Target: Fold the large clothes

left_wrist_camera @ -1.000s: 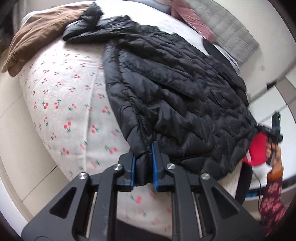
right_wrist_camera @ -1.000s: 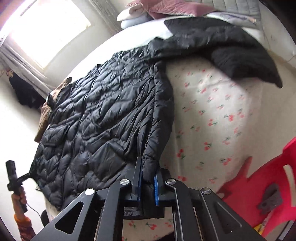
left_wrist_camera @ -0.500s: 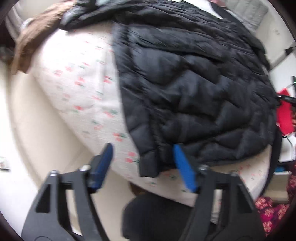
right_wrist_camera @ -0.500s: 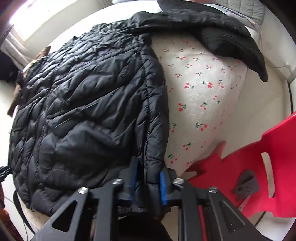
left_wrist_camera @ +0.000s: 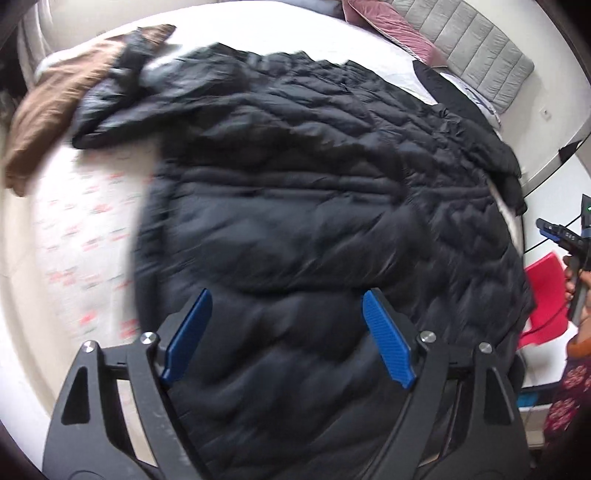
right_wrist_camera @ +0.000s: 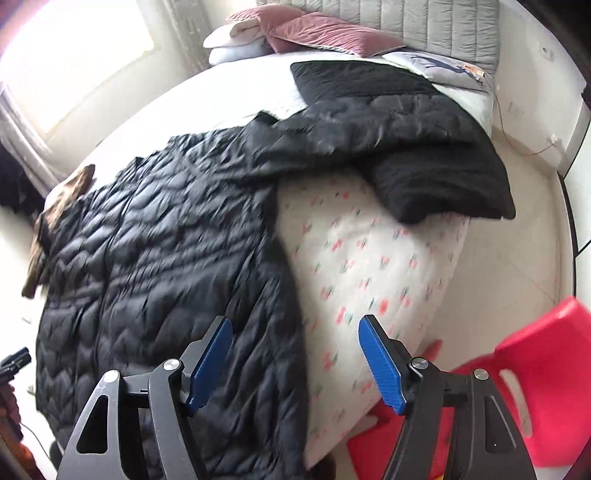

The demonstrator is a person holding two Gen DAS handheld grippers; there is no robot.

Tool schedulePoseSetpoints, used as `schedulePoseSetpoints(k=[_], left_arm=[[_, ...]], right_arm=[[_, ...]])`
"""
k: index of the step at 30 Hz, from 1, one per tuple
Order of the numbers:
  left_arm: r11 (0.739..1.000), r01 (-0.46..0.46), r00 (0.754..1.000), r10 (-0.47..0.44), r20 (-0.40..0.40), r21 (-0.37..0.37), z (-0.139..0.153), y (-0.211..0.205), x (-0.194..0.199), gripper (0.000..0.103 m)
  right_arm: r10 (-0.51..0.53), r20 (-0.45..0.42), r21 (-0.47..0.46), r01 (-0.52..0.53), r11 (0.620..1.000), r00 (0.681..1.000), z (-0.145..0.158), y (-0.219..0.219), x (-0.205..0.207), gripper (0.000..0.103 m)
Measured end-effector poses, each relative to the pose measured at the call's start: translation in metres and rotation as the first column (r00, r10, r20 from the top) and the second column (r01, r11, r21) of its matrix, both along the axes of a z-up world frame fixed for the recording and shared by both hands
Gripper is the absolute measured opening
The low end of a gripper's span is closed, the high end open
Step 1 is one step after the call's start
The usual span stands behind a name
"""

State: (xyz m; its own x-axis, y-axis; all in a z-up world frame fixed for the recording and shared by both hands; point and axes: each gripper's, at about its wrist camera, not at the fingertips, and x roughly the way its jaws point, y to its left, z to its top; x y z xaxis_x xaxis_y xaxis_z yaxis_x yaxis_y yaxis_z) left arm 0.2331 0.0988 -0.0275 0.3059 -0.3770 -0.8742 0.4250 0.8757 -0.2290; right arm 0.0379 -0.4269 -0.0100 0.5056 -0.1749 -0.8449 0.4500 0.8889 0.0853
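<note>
Closest in, the left hand-held gripper has its jaws opening, blue pads wide apart over the hem end of the black puffer jacket, nothing pinched between them. The right hand-held gripper is also opening and empty: one pad sits over the jacket's side edge, the other over the cherry-print sheet on the bed.

So the jacket is released and lying spread flat on the bed, hem toward the foot, collar end further up. One sleeve runs out across the sheet toward a black knit hanging off the bed's edge.

My guess is the step now is picking new grab points for the first fold. Tips, for what they're worth:
- Bring the sleeves in across the body first, otherwise they bunch inside the fold.
- Pinch the seam or edge rather than the puffy middle; slick quilted fabric probably slips.
- Move both grippers together so the fold line stays straight.
- Keep that stray knit out of the grab.

Further back there's a brown garment at the bed's far corner, then pink pillows and the grey headboard. Red chair on the floor by the bed.
</note>
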Motion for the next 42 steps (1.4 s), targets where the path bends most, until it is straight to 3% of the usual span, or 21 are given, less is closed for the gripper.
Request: schedulePoseSetpoints(k=[3,8,11,13,16,22,26,27,28,29,30,32,33,35,36,37,38,40,42], left_arm=[[0.999,0.034,0.999,-0.034,0.016,-0.018,-0.005,-0.04,0.017,0.084],[0.996,0.022,0.987,-0.009,0.158,-0.087,-0.028,-0.077,0.029,0.085],[0.989,0.002,0.989,0.019,0.145,-0.149,-0.051,-0.075,0.035,0.086],[0.98,0.021,0.987,0.012,0.162,-0.197,-0.052,-0.07,0.034,0.092],[0.957,0.018,0.99,0.025,0.141,-0.291,-0.054,-0.06,0.037,0.093],[0.953,0.019,0.99,0.026,0.141,-0.303,-0.055,-0.061,0.035,0.094],[0.956,0.026,0.989,0.018,0.146,-0.293,-0.056,-0.064,0.034,0.096],[0.955,0.026,0.989,0.018,0.146,-0.294,-0.057,-0.064,0.035,0.096],[0.955,0.025,0.989,0.019,0.145,-0.297,-0.057,-0.063,0.035,0.096],[0.954,0.024,0.99,0.02,0.143,-0.299,-0.057,-0.063,0.036,0.096],[0.953,0.024,0.99,0.02,0.142,-0.301,-0.057,-0.063,0.036,0.096],[0.954,0.024,0.99,0.02,0.141,-0.3,-0.057,-0.062,0.035,0.096],[0.954,0.024,0.99,0.019,0.141,-0.3,-0.057,-0.062,0.035,0.096],[0.955,0.024,0.99,0.019,0.141,-0.295,-0.057,-0.063,0.036,0.096],[0.956,0.026,0.99,0.017,0.14,-0.293,-0.058,-0.063,0.036,0.096],[0.956,0.028,0.99,0.014,0.14,-0.291,-0.058,-0.064,0.036,0.096],[0.957,0.029,0.99,0.012,0.14,-0.289,-0.058,-0.064,0.037,0.096],[0.959,0.029,0.99,0.011,0.14,-0.283,-0.059,-0.064,0.038,0.096],[0.958,0.029,0.99,0.011,0.139,-0.284,-0.059,-0.063,0.039,0.096]], right_arm=[[-0.051,0.018,-0.039,0.051,0.998,0.999,0.014,-0.037,0.018,0.072],[-0.168,0.097,0.012,0.167,0.986,0.981,0.029,-0.116,0.038,0.074],[-0.26,0.127,0.081,0.251,0.965,0.957,0.024,-0.161,0.047,0.078],[-0.314,0.134,0.126,0.298,0.946,0.94,0.017,-0.188,0.054,0.078],[-0.389,0.14,0.197,0.36,0.912,0.91,0.004,-0.225,0.068,0.078],[-0.529,0.099,0.193,0.505,0.841,0.843,-0.026,-0.27,0.101,0.078],[-0.56,0.118,0.117,0.549,0.828,0.82,-0.021,-0.269,0.127,0.077],[-0.548,0.133,0.111,0.537,0.836,0.826,-0.018,-0.266,0.131,0.062],[-0.519,0.148,0.1,0.51,0.855,0.842,-0.013,-0.26,0.138,0.028],[-0.5,0.154,0.089,0.492,0.866,0.852,-0.009,-0.255,0.143,0.015],[-0.469,0.193,0.032,0.472,0.881,0.862,0.005,-0.241,0.146,0.011],[-0.415,0.291,-0.128,0.465,0.876,0.862,0.033,-0.213,0.138,0.009],[-0.403,0.328,-0.222,0.484,0.846,0.855,0.045,-0.2,0.13,0.009],[-0.414,0.343,-0.402,0.53,0.747,0.843,0.052,-0.184,0.12,0.009],[-0.449,0.31,-0.489,0.545,0.681,0.838,0.046,-0.182,0.117,0.009],[-0.476,0.271,-0.511,0.544,0.666,0.837,0.039,-0.184,0.116,0.009],[-0.511,0.21,-0.518,0.538,0.665,0.834,0.027,-0.19,0.117,0.009],[-0.574,0.037,-0.481,0.518,0.708,0.818,-0.01,-0.206,0.118,0.009],[-0.588,-0.029,-0.468,0.509,0.722,0.808,-0.032,-0.209,0.115,0.012]])
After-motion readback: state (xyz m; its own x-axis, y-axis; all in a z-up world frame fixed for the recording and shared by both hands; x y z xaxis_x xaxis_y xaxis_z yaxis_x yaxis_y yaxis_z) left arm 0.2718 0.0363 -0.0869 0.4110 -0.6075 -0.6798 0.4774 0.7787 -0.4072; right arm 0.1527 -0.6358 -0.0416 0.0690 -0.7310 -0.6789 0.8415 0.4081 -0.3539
